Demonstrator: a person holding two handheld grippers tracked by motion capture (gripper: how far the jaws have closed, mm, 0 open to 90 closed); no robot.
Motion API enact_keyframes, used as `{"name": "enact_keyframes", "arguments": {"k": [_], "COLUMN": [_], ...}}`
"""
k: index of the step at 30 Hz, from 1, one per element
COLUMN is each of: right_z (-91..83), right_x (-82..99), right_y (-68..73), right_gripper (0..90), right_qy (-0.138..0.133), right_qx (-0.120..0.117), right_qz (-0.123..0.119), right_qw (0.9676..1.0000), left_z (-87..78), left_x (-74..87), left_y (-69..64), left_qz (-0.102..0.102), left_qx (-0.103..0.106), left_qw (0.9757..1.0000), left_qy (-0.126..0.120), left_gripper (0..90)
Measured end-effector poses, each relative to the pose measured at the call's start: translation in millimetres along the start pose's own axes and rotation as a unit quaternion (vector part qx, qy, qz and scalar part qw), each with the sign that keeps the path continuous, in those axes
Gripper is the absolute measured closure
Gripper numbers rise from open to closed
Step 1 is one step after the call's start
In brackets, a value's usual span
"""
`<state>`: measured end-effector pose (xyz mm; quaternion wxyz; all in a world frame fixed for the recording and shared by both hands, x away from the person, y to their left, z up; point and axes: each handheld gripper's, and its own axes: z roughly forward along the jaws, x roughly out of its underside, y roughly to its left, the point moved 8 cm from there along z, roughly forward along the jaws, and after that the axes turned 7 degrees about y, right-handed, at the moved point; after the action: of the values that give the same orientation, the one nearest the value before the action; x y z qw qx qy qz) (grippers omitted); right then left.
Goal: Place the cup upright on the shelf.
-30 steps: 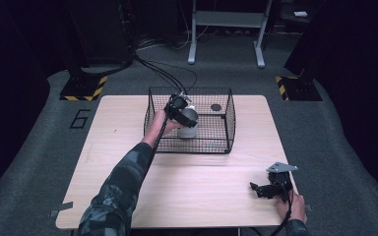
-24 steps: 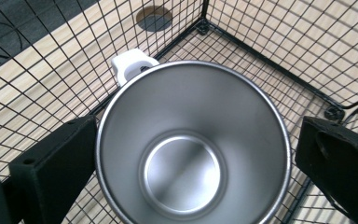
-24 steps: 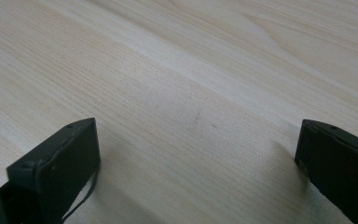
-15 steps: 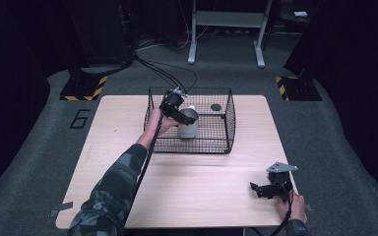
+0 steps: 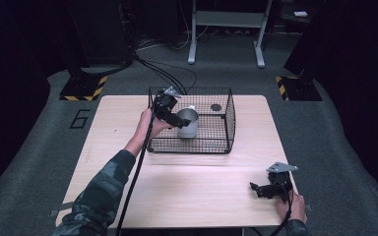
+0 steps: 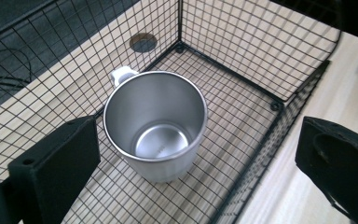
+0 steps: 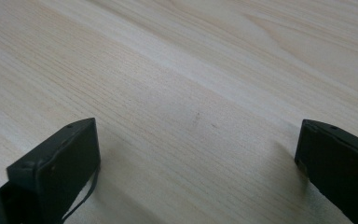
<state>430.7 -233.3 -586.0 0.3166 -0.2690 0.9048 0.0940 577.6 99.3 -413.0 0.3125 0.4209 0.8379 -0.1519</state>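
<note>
A steel mug [image 5: 189, 124] with a white handle stands upright and empty inside the black wire basket [image 5: 192, 145] at the middle back of the table. My left gripper [image 5: 176, 119] hangs over the basket's left part, just left of the mug, open and holding nothing. In the left gripper view the mug [image 6: 156, 133] sits on the basket floor [image 6: 242, 107] below my left gripper [image 6: 196, 186], between and beyond its wide-apart jaws. My right gripper [image 5: 257, 189] rests low at the table's front right, open. In its own view my right gripper [image 7: 196, 172] has bare wood between its jaws.
A dark round spot [image 5: 216, 107] lies at the basket's far right corner, also in the left gripper view as the spot [image 6: 143, 42]. The wooden table [image 5: 202, 191] stands on grey floor. Cables [image 5: 162, 73] trail behind the basket, and a white stand [image 5: 226, 29] rises beyond.
My left gripper has drawn back to the left, off the mug, which stays standing in the basket. The right gripper has not moved.
</note>
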Motion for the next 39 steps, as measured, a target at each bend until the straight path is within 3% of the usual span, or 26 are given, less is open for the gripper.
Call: {"name": "enact_keyframes", "arguments": {"k": [9, 18, 30, 39], "right_z": [0.0, 0.0, 0.0, 0.3], "right_x": [0.0, 0.0, -0.1, -0.5], "right_y": [0.0, 0.0, 0.3, 0.2], "right_gripper": [0.0, 0.0, 0.0, 0.0], "right_qy": [0.000, 0.000, -0.001, -0.005], "right_qx": [0.000, 0.000, 0.001, 0.003], "right_qz": [0.000, 0.000, 0.001, 0.002], "right_qw": [1.0000, 1.0000, 1.0000, 1.0000], "left_z": [-36.0, -66.2, -89.4, -84.6], "left_x": [19.1, 56.0, 128.0, 202.4], "left_y": [-18.0, -31.2, -39.6, -34.2], "left_qz": [0.024, 0.029, 0.002, -0.041], "left_qx": [-0.010, -0.021, -0.038, -0.084], "left_qw": [0.9996, 0.9989, 0.9988, 0.9955], "left_qy": [-0.015, -0.031, -0.031, -0.011], "left_gripper": [0.1, 0.1, 0.1, 0.1]}}
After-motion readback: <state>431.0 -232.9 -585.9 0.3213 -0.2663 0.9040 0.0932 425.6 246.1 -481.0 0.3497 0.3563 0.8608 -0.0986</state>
